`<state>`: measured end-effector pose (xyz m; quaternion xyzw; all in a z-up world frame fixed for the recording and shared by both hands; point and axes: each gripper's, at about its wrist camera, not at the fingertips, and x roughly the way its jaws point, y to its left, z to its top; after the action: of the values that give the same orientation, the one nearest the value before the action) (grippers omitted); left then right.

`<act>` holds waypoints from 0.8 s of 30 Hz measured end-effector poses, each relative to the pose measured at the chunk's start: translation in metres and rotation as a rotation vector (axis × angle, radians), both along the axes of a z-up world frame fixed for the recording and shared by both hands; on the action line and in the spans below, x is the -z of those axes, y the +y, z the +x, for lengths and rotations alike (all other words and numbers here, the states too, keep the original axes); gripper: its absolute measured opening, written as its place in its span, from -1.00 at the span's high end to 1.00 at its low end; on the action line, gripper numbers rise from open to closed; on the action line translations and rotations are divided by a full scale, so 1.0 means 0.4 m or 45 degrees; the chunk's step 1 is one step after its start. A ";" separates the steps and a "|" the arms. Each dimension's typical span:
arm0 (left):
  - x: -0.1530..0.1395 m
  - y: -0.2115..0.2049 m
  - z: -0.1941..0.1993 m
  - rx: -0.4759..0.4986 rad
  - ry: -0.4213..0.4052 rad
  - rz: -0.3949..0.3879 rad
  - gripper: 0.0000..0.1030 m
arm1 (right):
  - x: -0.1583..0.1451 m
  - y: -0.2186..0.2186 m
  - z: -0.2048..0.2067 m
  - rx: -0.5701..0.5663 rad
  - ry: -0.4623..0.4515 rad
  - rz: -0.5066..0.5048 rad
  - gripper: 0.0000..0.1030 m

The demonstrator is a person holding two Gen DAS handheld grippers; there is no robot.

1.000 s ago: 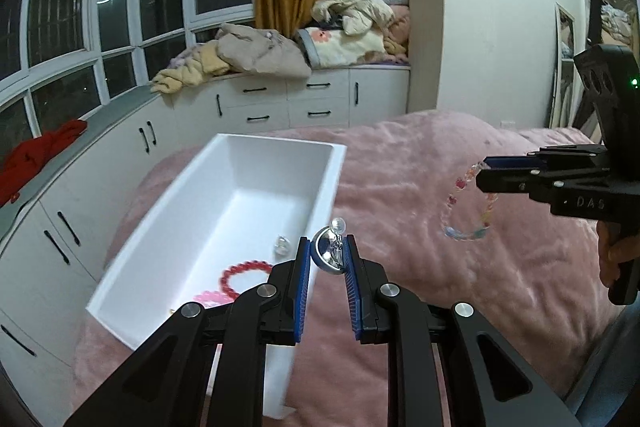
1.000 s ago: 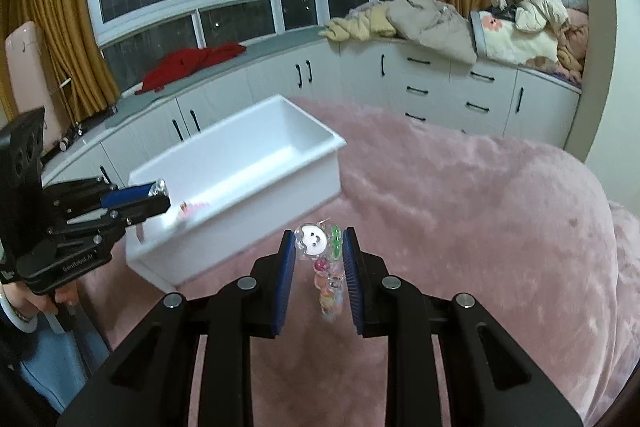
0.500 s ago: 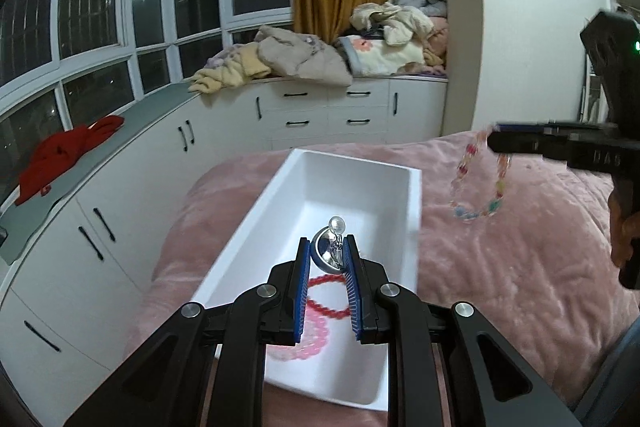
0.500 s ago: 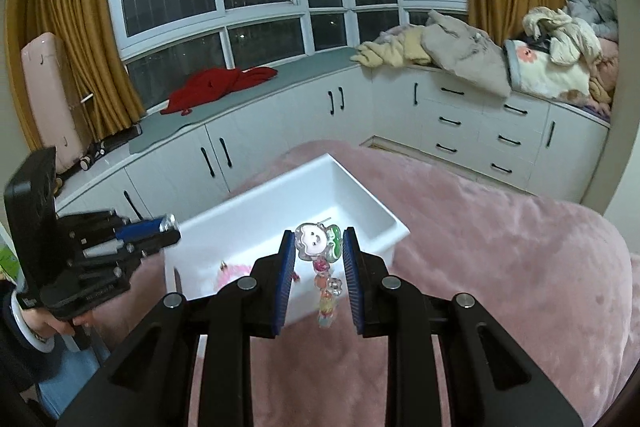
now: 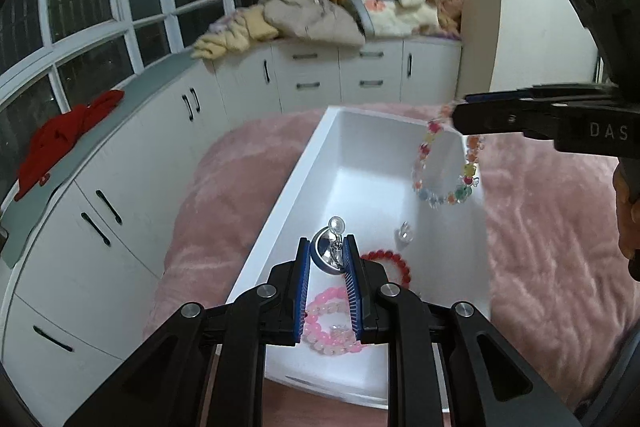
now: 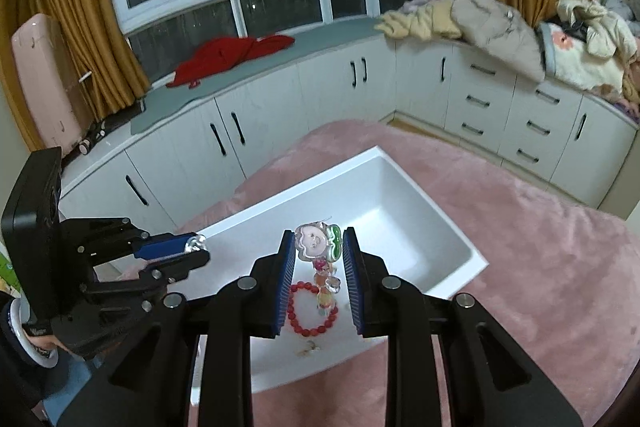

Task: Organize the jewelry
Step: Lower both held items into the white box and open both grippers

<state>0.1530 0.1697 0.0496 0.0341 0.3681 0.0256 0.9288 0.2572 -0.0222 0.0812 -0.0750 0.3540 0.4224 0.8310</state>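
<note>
Pink bed (image 5: 552,227) carries white box (image 5: 340,131). Left tool (image 5: 329,255) grips silver ring (image 5: 326,251), right tool (image 6: 318,255) grips beaded bracelet (image 5: 446,175), both over box. Drop step; next likely open tools.

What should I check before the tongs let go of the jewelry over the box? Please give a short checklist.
1. Left tongs grip the silver ring: ok.
2. Ring is above the box: ok.
3. Right tongs grip the charm bracelet: ok.
4. Bracelet hangs fully inside the rim: cannot tell.
5. Red bracelet and pink bracelet already lie in the box: ok.
6. The two tongs stay apart: ok.
</note>
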 end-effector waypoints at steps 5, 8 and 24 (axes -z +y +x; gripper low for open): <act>0.051 -0.003 0.042 0.017 0.083 -0.010 0.58 | 0.060 0.062 0.015 0.011 0.082 -0.019 0.52; 0.088 0.000 0.058 0.023 0.126 -0.040 0.58 | 0.088 0.086 0.024 0.022 0.114 -0.036 0.52; 0.159 0.010 0.060 -0.022 0.168 -0.056 -0.03 | 0.157 0.126 0.027 0.017 0.029 -0.194 0.18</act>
<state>0.1770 0.1737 -0.0142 0.0123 0.4292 0.0232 0.9028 0.2680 0.0280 0.0182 -0.1309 0.3950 0.3895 0.8217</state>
